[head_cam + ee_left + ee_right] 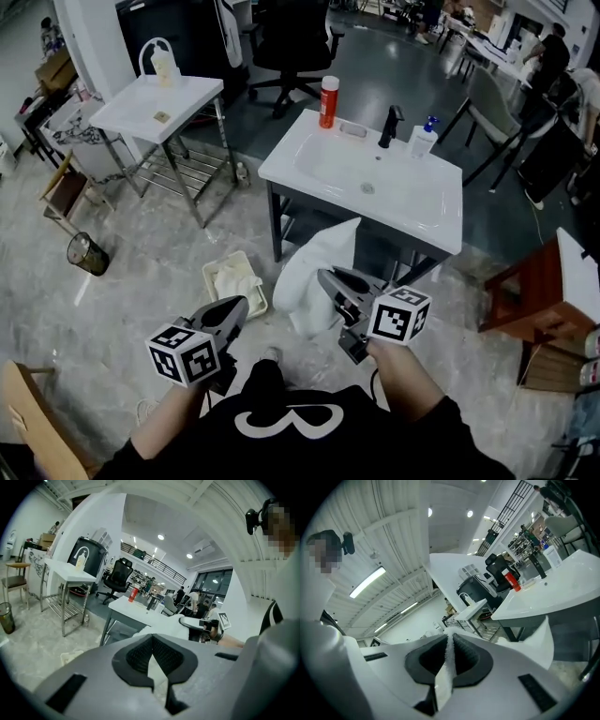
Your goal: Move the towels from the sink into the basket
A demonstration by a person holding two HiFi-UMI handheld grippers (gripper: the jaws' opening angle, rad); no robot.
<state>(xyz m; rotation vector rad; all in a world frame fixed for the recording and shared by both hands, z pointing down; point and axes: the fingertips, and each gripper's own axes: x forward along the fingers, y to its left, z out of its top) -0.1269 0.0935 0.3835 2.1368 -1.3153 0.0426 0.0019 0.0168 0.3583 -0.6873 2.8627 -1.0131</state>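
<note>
One white towel (305,281) tight in the closed right claw (328,277), near the basket (217,273); left claw (240,308) closed, empty.

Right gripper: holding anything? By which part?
A white towel, pinched by its edge between the shut jaws of the right gripper; the rest hangs loose. The left gripper holds nothing.

a white towel (314,272), white sink (417,202), cream basket (212,275), red bottle (328,101) and black-and-white marker cubes (183,354).

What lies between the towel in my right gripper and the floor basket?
Only bare floor: in the head view the towel held by the right gripper hangs just right of the basket.
</note>
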